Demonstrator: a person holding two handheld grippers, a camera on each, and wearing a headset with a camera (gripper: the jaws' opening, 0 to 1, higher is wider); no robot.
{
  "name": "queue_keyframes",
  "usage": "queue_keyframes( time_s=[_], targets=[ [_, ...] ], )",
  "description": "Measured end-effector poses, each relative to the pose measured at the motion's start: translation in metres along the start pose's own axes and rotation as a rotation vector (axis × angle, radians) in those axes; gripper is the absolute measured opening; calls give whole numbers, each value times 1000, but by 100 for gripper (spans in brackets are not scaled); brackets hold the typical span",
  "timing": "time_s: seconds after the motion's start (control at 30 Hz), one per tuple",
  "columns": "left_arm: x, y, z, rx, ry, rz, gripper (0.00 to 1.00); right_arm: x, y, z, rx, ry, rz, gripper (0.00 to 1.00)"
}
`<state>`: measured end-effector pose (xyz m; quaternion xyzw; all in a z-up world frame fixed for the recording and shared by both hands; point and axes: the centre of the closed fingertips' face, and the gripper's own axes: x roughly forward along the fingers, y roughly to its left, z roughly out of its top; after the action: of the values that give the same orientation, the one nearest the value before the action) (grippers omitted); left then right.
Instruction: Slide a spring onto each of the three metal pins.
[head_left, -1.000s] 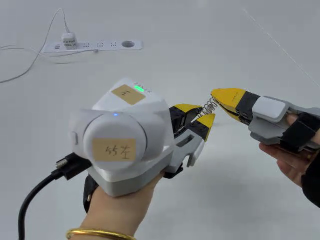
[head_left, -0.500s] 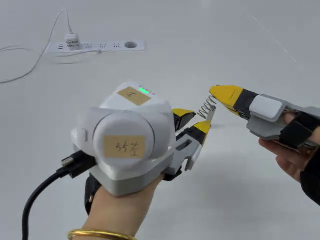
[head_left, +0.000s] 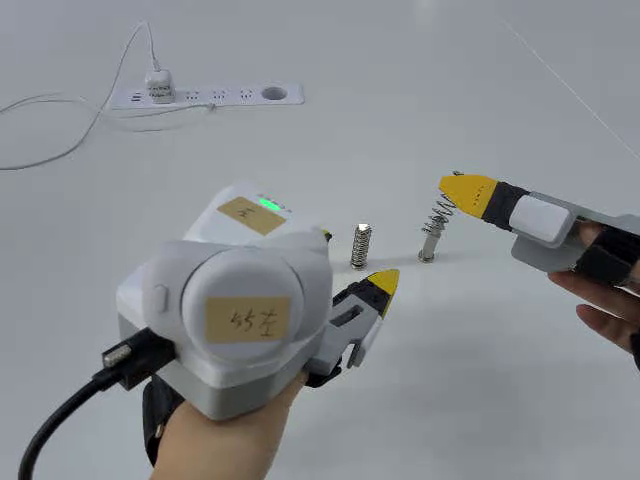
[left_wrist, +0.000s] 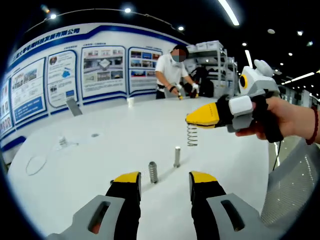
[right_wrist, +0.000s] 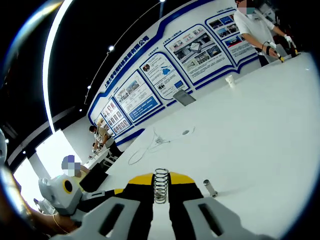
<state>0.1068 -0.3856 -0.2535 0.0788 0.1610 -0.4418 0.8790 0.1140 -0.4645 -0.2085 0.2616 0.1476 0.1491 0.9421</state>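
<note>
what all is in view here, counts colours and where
sprung pin: one, silver, upright mid-table
bare pin: one, silver, upright beside it
loose spring: one, silver, held by right gripper above bare pin
power strip: one, white, far left of table
charger: one, white, plugged into strip
cable: one, white, trailing left
table: one, white, under everything
left gripper: one, white, yellow tips, open, near the pins
right gripper: one, grey, yellow tips, shut on loose spring

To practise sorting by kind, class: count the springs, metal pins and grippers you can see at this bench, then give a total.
Springs: 2, seated spring, held spring
Metal pins: 2, sprung pin, bare pin
Grippers: 2, left gripper, right gripper
Total: 6
</note>
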Motion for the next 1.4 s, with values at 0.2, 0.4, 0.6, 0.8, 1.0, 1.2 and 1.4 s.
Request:
queue_keyframes(
  time_s=[0.2, 0.4, 0.6, 0.8, 1.0, 1.2, 1.4],
  targets=[
    [-5, 14, -5, -20, 16, 36, 49, 5, -4, 3, -87, 12, -17, 11],
    [-5, 24, -19, -37, 53, 47, 59, 12, -15, 9, -178, 26, -52, 11],
    [-5, 28, -23, -35, 58, 58, 69, 19, -30, 11, -234, 37, -90, 11],
    [-3, 31, -31, -31, 55, 64, 74, 27, -45, 7, -274, 59, -126, 11],
    [-1, 30, -40, -43, 82, 63, 77, 33, -54, 4, -276, 67, -136, 11],
    [0, 31, -39, -54, 76, 60, 81, 36, -62, 6, -315, 59, -147, 11],
    [1, 29, -40, -64, 80, 53, 85, 42, -71, 5, -351, 60, -148, 11]
  ],
)
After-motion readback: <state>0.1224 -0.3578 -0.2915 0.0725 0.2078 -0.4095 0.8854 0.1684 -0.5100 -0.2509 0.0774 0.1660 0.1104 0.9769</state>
